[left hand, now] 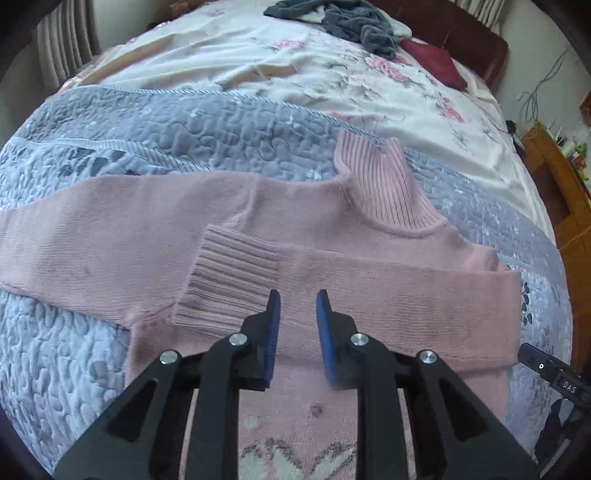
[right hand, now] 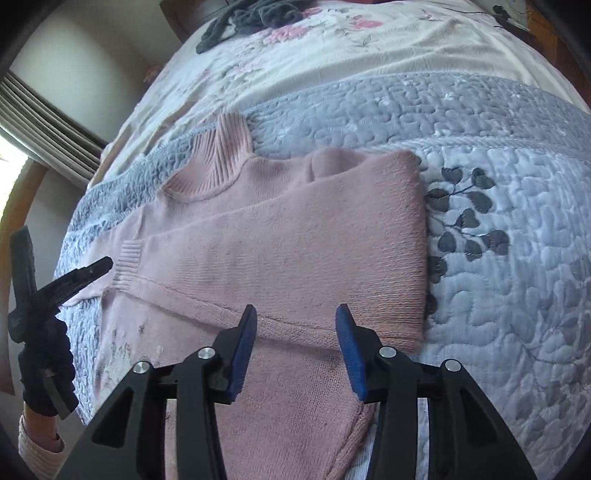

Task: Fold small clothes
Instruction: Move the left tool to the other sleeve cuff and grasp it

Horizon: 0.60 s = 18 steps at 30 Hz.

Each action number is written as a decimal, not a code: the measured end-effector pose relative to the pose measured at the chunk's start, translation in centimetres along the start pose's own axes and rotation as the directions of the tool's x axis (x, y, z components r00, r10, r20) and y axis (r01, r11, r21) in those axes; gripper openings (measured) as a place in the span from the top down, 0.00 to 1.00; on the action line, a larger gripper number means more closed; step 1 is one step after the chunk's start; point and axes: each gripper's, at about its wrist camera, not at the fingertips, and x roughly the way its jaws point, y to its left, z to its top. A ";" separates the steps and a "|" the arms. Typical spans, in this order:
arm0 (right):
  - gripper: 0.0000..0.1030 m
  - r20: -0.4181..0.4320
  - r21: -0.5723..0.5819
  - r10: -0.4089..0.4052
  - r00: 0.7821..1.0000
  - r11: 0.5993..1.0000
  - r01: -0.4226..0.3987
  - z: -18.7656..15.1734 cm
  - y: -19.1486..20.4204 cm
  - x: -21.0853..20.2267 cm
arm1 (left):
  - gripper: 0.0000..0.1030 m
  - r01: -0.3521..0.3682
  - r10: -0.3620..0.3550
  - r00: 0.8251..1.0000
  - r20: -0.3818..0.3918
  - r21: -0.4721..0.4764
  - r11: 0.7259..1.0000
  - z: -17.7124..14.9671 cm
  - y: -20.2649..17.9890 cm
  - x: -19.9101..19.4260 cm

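A small pink knit sweater with a ribbed high collar lies flat on a grey-blue quilt. One sleeve is folded across the chest, its ribbed cuff just ahead of my left gripper, which hovers open and holds nothing. The other sleeve stretches out to the left. In the right wrist view the same sweater fills the middle, and my right gripper is open above the lower edge of the folded sleeve. The left gripper shows at the left edge, held by a gloved hand.
Beyond the quilt lies a white floral bedspread with a heap of dark grey clothes and a dark red cloth. A wooden headboard and a wooden side table stand at the right. Curtains hang at the left.
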 end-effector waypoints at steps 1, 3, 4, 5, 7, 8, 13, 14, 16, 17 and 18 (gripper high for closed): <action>0.56 -0.023 0.017 0.003 1.000 1.000 -0.003 -0.1 0.0 1.2 | 0.80 -0.005 0.005 1.000 -0.027 0.002 1.000 -0.3 -0.1 1.2; 0.57 -0.050 0.051 -0.001 0.999 0.999 0.003 -0.5 -0.7 3.1 | 0.80 -0.022 0.021 0.996 -0.090 -0.016 1.000 -0.9 0.4 3.7; 0.57 -0.045 0.054 0.002 0.999 0.999 0.001 -0.6 -0.9 3.5 | 0.82 -0.036 0.032 0.993 -0.117 -0.031 0.999 -1.2 1.0 4.8; 0.57 -0.038 0.055 0.007 0.999 0.998 -0.005 -0.7 -1.1 3.7 | 0.82 -0.024 0.017 0.991 -0.129 -0.049 0.999 -1.5 1.6 5.6; 0.57 -0.040 0.063 0.010 0.999 0.998 -0.007 -0.7 -1.2 3.8 | 0.82 0.010 -0.018 0.993 -0.114 -0.066 0.998 -1.8 2.2 5.9; 0.57 -0.045 0.059 0.004 0.999 0.998 -0.001 -0.6 -1.1 3.8 | 0.82 0.019 -0.027 0.993 -0.116 -0.071 0.997 -1.8 2.4 5.8; 0.50 -0.030 0.022 0.004 1.000 1.000 -0.004 -0.4 1.6 1.6 | 0.64 0.058 -0.064 0.995 -0.075 -0.082 0.995 -1.4 4.0 2.4; 0.47 -0.023 0.004 0.019 1.000 1.000 -0.019 -0.5 2.5 1.0 | 0.46 0.063 -0.067 0.997 -0.046 -0.083 0.995 -1.4 4.9 1.1; 0.38 -0.016 -0.055 0.027 1.000 0.998 -0.028 -1.1 4.8 0.1 | 0.38 0.042 -0.041 0.999 0.011 -0.100 0.994 -1.6 7.6 -1.4; 0.36 -0.016 -0.088 0.033 0.999 0.996 -0.034 -1.4 6.0 -0.1 | 0.38 0.031 -0.028 0.999 0.028 -0.116 0.993 -1.8 9.2 -2.4; 0.35 -0.025 -0.122 0.041 0.999 0.992 -0.044 -1.8 7.2 -0.1 | 0.38 0.020 -0.015 0.999 0.034 -0.140 0.990 -2.0 11.3 -3.3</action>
